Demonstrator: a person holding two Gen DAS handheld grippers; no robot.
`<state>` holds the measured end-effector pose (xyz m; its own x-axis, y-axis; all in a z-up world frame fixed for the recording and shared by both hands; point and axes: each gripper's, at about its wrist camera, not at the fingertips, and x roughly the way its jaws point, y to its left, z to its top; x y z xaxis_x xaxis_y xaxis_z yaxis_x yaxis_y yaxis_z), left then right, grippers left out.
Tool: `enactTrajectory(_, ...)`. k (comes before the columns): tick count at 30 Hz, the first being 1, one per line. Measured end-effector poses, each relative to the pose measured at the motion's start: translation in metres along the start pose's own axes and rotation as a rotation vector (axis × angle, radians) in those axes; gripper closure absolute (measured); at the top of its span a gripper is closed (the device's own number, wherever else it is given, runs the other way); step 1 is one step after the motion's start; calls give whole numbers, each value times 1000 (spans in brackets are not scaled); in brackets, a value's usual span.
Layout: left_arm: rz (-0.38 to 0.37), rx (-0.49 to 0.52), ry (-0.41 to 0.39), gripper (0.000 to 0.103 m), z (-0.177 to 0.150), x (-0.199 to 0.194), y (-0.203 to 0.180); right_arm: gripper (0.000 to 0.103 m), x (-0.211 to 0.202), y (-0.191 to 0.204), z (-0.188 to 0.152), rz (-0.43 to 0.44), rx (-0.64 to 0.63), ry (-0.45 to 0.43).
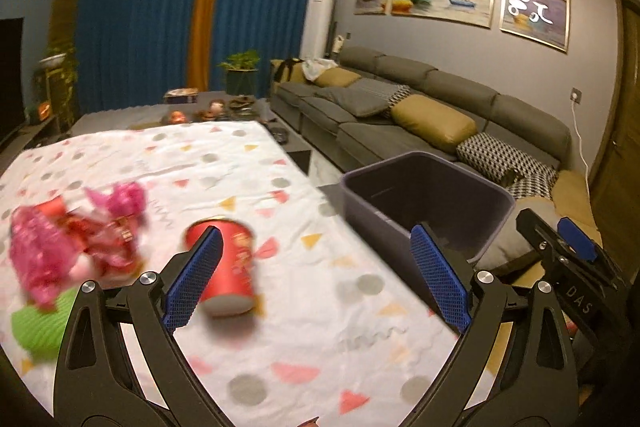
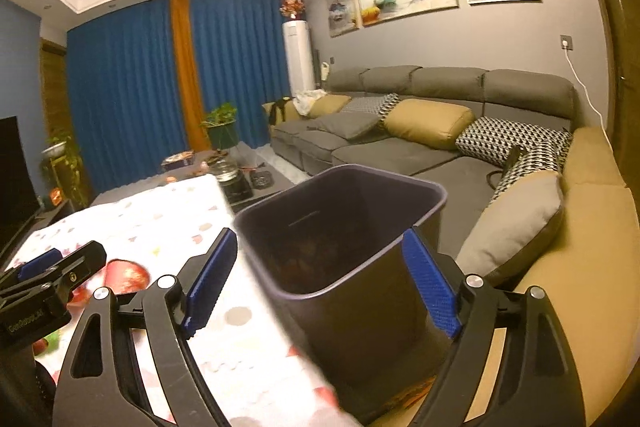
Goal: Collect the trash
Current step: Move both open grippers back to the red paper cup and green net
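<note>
A red paper cup [image 1: 230, 267] lies on its side on the patterned tablecloth [image 1: 240, 179], just beyond my left gripper [image 1: 316, 275], which is open and empty above the table. Crumpled pink and red wrappers [image 1: 80, 231] and a green wad [image 1: 36, 327] lie to its left. A dark bin [image 1: 424, 203] stands off the table's right edge. My right gripper [image 2: 320, 283] is open and empty, held over the bin [image 2: 344, 239], which holds some brownish trash. The red cup also shows in the right wrist view [image 2: 126, 277].
A grey sofa [image 1: 400, 107] with yellow and patterned cushions runs along the right wall. A low coffee table [image 1: 208, 107] with small items stands beyond the cloth. A plant [image 1: 240, 67] and blue curtains are at the back.
</note>
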<state>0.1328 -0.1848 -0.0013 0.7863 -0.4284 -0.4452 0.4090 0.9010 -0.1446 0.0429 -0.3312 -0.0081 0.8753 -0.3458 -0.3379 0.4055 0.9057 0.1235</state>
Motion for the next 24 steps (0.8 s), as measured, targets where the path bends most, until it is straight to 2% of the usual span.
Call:
enactTrajectory(6, 81, -35, -5, 10, -13, -24, 42, 21, -14, 32, -12, 78, -35, 15)
enactTrajectory(17, 294, -99, -7, 10, -39, -66, 123, 21, -28, 92, -33, 197, -111, 47)
enactTrajectory(24, 381, -163, 10, 10, -54, -86, 176, 21, -29, 124, -46, 261, -148, 76)
